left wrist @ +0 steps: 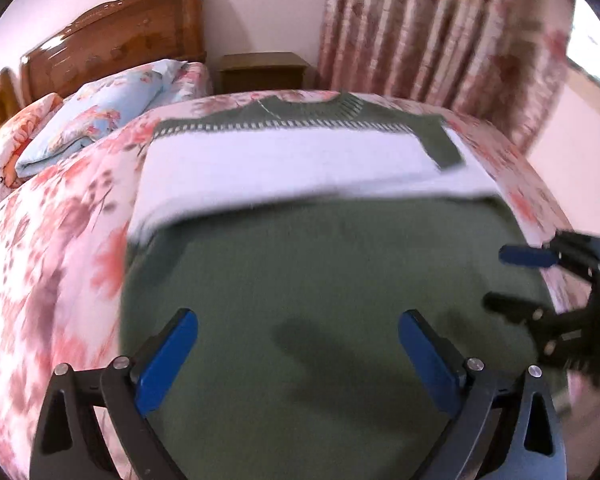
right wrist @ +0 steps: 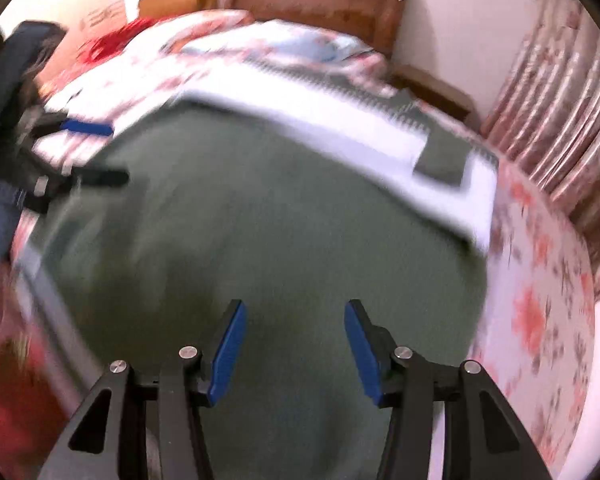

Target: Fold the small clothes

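Observation:
A green and white knitted sweater (left wrist: 300, 264) lies flat on the floral bedspread, with a white band across its middle and a green collar at the far end. It also shows in the right wrist view (right wrist: 260, 232), blurred. My left gripper (left wrist: 298, 334) is open just above the sweater's near green part and holds nothing. My right gripper (right wrist: 294, 326) is open above the same green part and holds nothing. The right gripper shows at the right edge of the left wrist view (left wrist: 504, 280). The left gripper shows at the left of the right wrist view (right wrist: 108, 154).
The floral bedspread (left wrist: 52, 280) covers the bed. Pillows (left wrist: 92, 120) lie by the wooden headboard (left wrist: 116, 40). A wooden nightstand (left wrist: 262, 70) and floral curtains (left wrist: 440, 40) stand beyond the bed. Red cloth (right wrist: 12, 400) lies at the near left.

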Demonstrator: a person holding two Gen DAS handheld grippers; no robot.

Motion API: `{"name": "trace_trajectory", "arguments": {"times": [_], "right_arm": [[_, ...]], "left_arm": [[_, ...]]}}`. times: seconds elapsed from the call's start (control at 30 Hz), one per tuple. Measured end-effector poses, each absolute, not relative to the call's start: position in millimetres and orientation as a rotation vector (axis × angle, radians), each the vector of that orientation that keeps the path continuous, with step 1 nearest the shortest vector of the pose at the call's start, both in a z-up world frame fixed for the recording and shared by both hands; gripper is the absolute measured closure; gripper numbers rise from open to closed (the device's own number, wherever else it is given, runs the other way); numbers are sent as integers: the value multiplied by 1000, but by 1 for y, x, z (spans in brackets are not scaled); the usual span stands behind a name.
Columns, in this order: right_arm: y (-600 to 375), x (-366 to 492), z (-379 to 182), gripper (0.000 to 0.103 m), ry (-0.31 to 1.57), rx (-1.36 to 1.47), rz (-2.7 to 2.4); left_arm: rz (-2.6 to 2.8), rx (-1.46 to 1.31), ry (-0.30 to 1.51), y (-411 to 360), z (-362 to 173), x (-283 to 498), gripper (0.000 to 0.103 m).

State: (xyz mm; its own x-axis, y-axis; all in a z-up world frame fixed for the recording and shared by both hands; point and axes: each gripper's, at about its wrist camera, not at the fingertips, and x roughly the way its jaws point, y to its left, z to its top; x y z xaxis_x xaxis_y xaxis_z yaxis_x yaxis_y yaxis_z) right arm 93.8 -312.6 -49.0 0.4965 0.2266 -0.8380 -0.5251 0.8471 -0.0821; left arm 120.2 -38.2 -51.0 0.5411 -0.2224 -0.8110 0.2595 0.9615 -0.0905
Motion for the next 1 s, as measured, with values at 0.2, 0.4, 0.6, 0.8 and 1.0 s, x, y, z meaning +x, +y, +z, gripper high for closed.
{"name": "trace_trajectory", "arguments": {"times": [0.2,0.4,0.6,0.8,1.0], "right_arm": [[-293,165,-72,51,978,-288,385],[-317,139,-75,49,943,-287,452],[-364,72,-74,48,915,-261,447],[-385,21,-68,48,934,-243,411],[-393,-18,-68,48,937,-187,382]], "left_arm": [[-210,85,958,-40,-90,148,0],[-210,100,948,-17,-91,128,0],[-181,87,929,12,-87,77,0],[-208,106,905,20,-83,29,0],[-205,21,892,44,-74,-12,0]]}}
